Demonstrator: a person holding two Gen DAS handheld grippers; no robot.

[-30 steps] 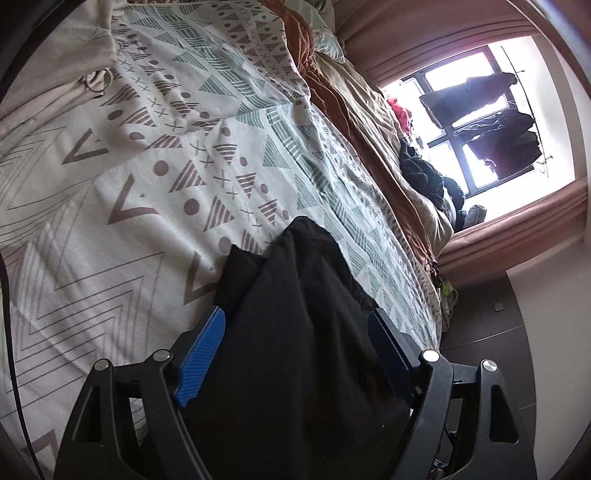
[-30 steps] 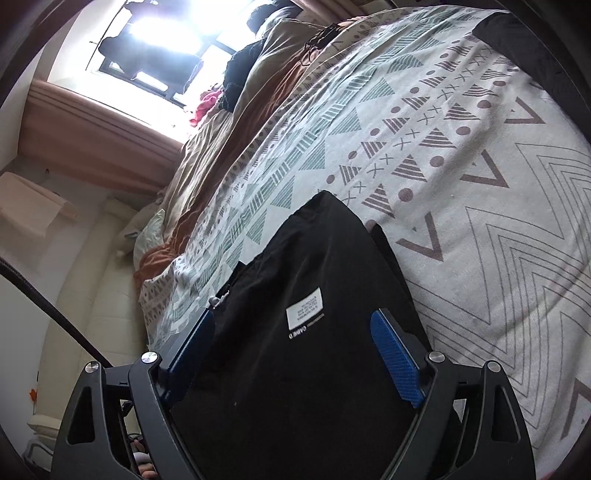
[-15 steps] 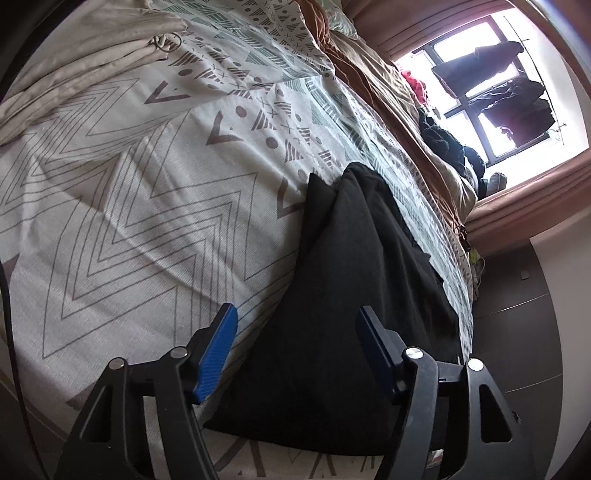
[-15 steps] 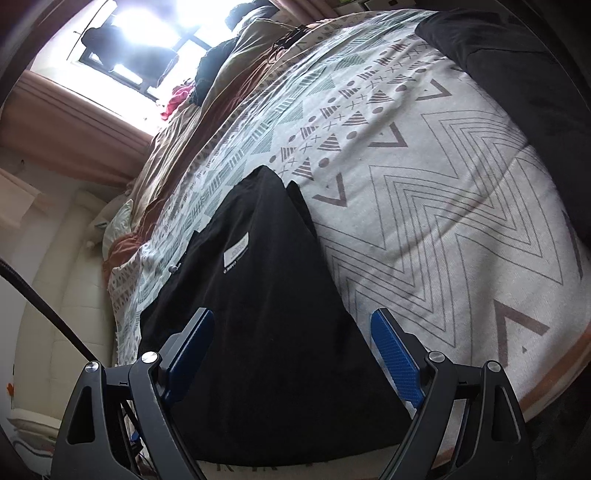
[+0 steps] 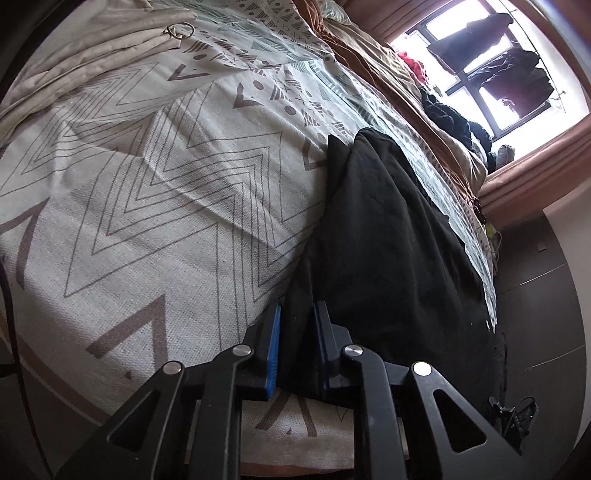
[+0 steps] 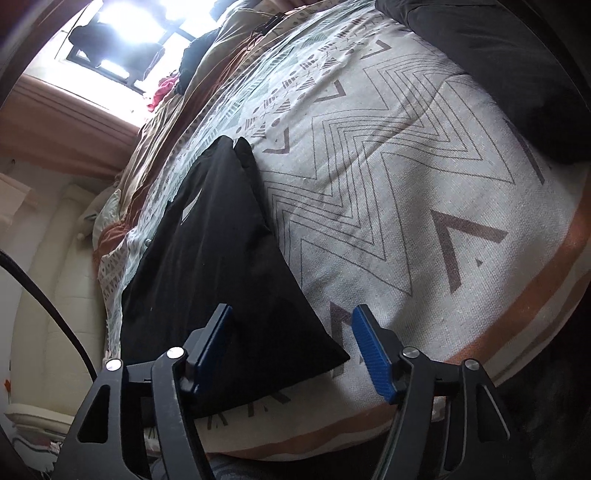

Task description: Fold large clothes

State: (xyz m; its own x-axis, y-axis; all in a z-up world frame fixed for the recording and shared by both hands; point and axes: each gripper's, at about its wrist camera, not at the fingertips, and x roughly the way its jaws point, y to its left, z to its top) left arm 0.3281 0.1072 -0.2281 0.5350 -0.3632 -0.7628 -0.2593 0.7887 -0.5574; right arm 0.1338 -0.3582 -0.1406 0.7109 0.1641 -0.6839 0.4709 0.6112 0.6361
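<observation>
Black cloth, a folded garment, lies along the near edge of the bed, on a woven cover printed with grey zigzags, brown chevrons and bands of small triangles and dots. From the left wrist, the left hand-held gripper has its blue ribbed pads pinched on the garment's near edge, with only a narrow fold of cloth between them. This view alone shows a beige pleated fabric with a metal ring at the far left of the bed.

From the right wrist, the same garment looks like a long flat wedge ending in a sharp corner at the bed's edge, with a small pale label on its top. The right hand-held gripper stands with its jaws spread wide, that corner lying between them and neither pad pressed on it. Only here a second dark soft item shows at the far right of the bed. Both views catch the bright window with dark clothes hanging in it.
</observation>
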